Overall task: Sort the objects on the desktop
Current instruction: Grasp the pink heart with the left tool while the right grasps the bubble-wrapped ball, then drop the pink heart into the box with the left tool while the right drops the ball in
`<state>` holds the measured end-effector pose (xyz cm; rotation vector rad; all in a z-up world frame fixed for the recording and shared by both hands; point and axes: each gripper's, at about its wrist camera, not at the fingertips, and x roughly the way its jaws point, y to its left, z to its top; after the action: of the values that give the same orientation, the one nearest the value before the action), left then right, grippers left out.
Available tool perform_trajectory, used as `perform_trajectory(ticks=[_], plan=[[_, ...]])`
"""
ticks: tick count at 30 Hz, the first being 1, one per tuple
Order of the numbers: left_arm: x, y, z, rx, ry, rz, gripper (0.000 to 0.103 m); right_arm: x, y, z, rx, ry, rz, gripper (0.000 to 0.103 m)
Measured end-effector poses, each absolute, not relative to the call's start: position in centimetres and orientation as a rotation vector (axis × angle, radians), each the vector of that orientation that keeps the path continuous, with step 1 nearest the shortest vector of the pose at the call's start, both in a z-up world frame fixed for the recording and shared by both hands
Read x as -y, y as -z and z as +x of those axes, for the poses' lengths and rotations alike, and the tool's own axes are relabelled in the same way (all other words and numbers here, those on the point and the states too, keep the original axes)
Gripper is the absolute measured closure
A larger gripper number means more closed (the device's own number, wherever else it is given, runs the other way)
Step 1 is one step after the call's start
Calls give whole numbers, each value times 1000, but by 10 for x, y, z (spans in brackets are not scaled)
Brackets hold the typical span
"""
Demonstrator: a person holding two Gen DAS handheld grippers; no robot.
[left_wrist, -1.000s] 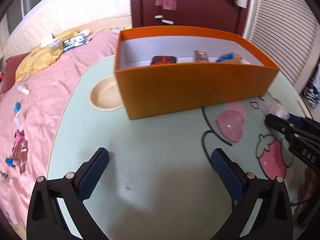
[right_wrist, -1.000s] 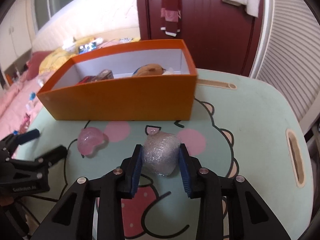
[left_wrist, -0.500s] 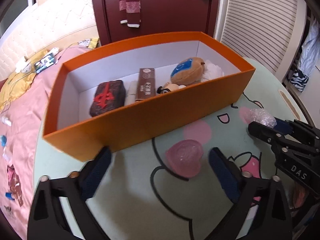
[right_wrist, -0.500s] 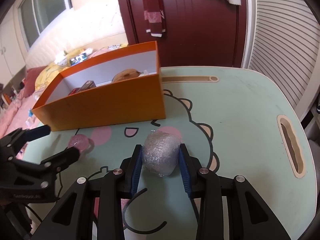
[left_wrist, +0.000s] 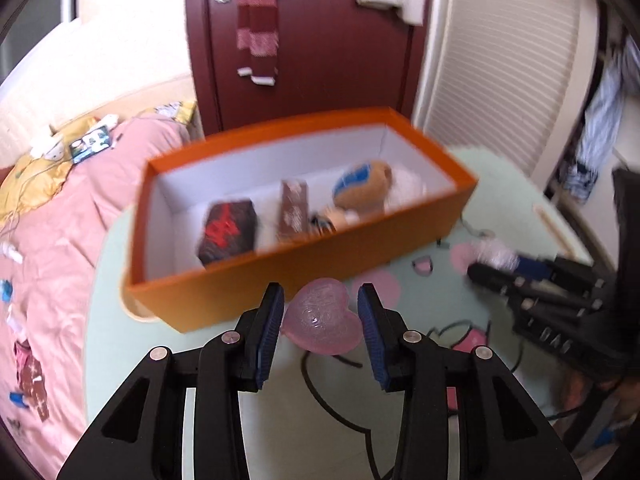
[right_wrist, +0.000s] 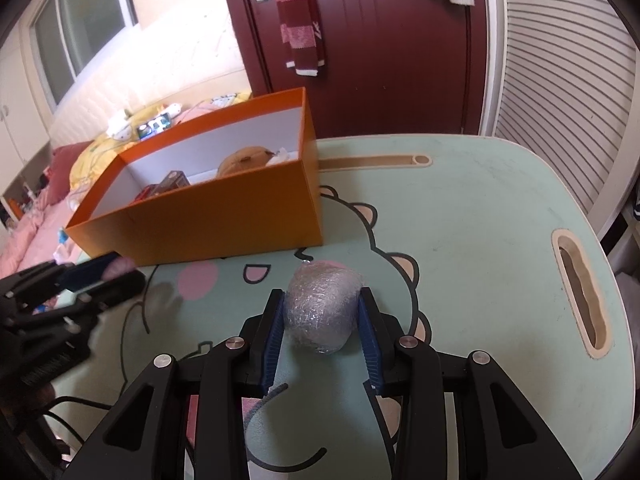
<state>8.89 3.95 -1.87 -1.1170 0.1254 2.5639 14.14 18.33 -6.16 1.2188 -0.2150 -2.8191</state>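
My left gripper (left_wrist: 321, 312) is shut on a pink translucent heart (left_wrist: 320, 326) and holds it above the table, just in front of the orange box (left_wrist: 280, 276). The box holds a dark block with red marks (left_wrist: 228, 232), a brown packet (left_wrist: 293, 210) and a plush toy (left_wrist: 362, 186). My right gripper (right_wrist: 322, 314) is shut on a silvery wrapped ball (right_wrist: 322, 312) and holds it over the green table (right_wrist: 480, 240), right of the box (right_wrist: 224, 220). The left gripper also shows in the right wrist view (right_wrist: 100, 276), and the right gripper in the left wrist view (left_wrist: 492, 264).
The green table has a cartoon print, a handle slot (right_wrist: 580, 292) at its right edge and a groove (right_wrist: 372, 162) behind the box. A bed with a pink cover (left_wrist: 48, 216) lies left of the table. A dark red door (right_wrist: 380, 48) stands behind.
My left gripper has shut on the pink heart and lifted it off the table toward the box. My right gripper has risen a little with the wrapped ball.
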Motion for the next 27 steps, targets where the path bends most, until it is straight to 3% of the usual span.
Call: perform_trajectory(ticks=[13,27], plan=[[-3,-29,67,-18,-2670,-967,63,-154,1,139,151,2791,974,68],[9,-6,12,42,-2699,-1069,63,-128,-17,65,131,2745,925,68]])
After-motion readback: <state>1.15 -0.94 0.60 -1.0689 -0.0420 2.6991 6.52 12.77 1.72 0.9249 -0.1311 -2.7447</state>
